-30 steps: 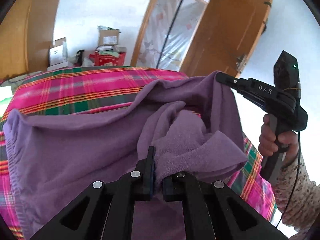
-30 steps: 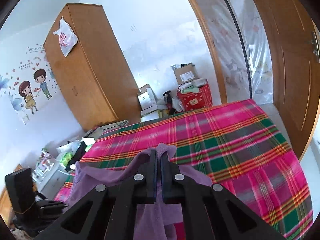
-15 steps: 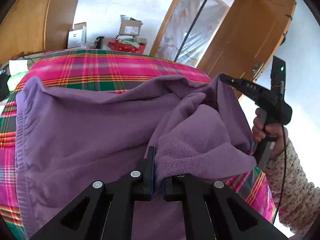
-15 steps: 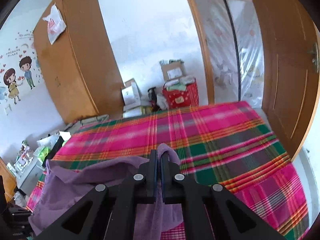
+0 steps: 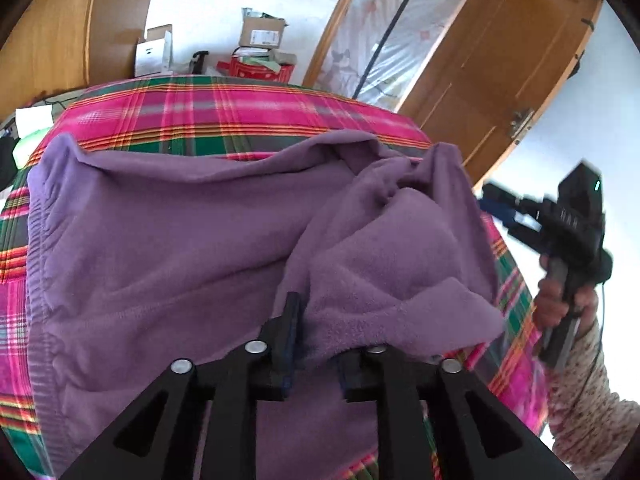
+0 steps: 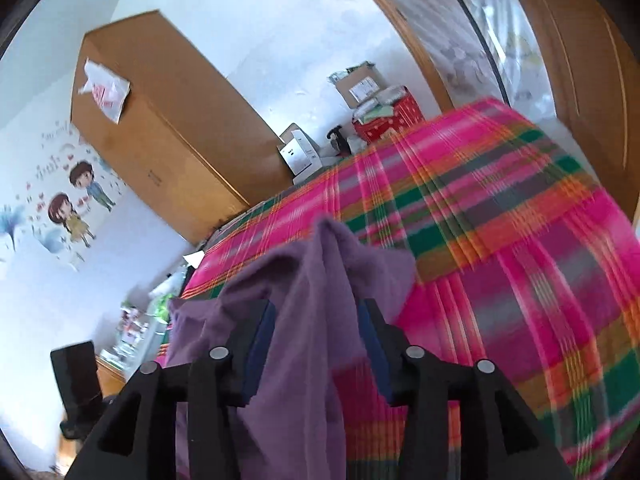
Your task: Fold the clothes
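Garment: purple fleece garment, bunched toward the right edge of the pink-and-green plaid bed
Left gripper: jaws just parted, narrow, fleece between
Right gripper: jaws just opened wide, fleece draped between

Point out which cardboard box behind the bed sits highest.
The brown box with the white label, perched on the red bag; the white box stands lower, to its left.

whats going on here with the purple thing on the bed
A person with a gripper in each hand is folding a purple fleece garment on a bed with a plaid cover. Both grippers have just been opening. The left gripper has parted its jaws with a fold of fleece lying between them. The right gripper stands open too, cloth draped loosely between its pads, seemingly letting the garment drop.
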### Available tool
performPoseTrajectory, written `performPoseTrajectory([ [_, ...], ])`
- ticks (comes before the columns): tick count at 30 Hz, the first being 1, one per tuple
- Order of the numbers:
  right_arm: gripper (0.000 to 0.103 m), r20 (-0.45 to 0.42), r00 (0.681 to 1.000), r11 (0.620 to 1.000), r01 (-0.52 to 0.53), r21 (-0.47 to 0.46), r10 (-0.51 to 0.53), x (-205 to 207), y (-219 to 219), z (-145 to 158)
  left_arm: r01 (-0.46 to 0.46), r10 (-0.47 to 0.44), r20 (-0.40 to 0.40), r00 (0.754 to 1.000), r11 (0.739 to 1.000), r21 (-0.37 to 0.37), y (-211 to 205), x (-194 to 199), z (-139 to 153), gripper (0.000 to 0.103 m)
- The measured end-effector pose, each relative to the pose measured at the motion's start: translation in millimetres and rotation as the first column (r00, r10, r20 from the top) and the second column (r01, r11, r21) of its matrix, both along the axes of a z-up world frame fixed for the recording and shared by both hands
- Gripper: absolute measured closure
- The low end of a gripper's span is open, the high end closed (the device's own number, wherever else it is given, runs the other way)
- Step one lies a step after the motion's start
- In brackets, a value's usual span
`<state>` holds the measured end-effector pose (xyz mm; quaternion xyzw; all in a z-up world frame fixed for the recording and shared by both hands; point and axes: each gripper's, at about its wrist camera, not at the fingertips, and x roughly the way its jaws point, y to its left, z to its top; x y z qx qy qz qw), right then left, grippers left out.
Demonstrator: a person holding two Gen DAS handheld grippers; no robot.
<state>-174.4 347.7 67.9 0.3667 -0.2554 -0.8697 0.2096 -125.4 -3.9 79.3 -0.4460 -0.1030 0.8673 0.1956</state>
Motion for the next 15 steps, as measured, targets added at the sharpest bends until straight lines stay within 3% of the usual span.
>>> performPoseTrajectory([
  [5, 0.056, 0.053, 0.998, 0.998, -0.035, -0.053, 0.037, 32.6, 0.4, -24.2, 0.02, -0.019, -0.031, 0.999, 1.0, 0.017, 0.4, 12.0, 28.0, 0.077],
  [8, 0.056, 0.07, 0.994, 0.996, -0.08, -0.027, 0.081, 42.0, -10.0, -33.5, 0.053, -0.05, -0.066, 0.997, 0.998, 0.039, 5.6, 14.9, 52.8, 0.077],
  [9, 0.056, 0.072, 0.993, 0.996, -0.089, -0.015, 0.09, 44.4, -13.4, -34.8, 0.069, -0.065, -0.082, 0.995, 0.996, 0.049, 8.5, 15.2, 61.6, 0.074],
  [11, 0.056, 0.07, 0.991, 0.994, -0.111, -0.009, 0.112, 47.8, -19.7, -34.7, 0.1, -0.094, -0.112, 0.989, 0.994, 0.047, 19.7, 12.0, 78.3, 0.06],
  [15, 0.056, 0.072, 0.988, 0.99, -0.137, -0.026, 0.139, 53.0, -26.6, -36.4, 0.146, -0.141, -0.161, 0.977, 0.989, 0.02, 52.6, -4.0, 101.5, 0.058],
])
